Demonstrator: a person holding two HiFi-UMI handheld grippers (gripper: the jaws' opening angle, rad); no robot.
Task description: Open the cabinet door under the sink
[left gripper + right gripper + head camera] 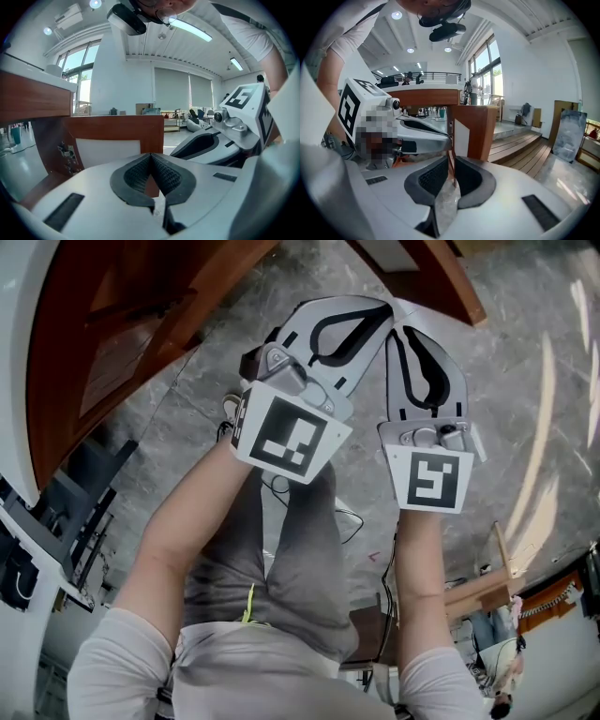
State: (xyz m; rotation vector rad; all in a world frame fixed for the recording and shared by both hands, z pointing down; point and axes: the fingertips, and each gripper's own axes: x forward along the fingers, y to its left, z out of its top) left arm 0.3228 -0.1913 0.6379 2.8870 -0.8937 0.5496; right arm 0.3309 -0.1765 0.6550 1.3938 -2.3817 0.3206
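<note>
The cabinet door is brown wood with a white inner panel and stands swung out over the marble floor. My right gripper reaches its free edge. In the right gripper view that thin edge runs down between the pads, and the right gripper is shut on it. My left gripper hangs close beside the right one. Its pads meet at the tips with nothing between them. The right gripper shows at the right of the left gripper view, its tip at the door's edge.
A second brown door stands open at the upper left, under the white counter rim. A dark stand and loose cables lie on the grey marble floor near the person's legs. Wooden steps rise to the right.
</note>
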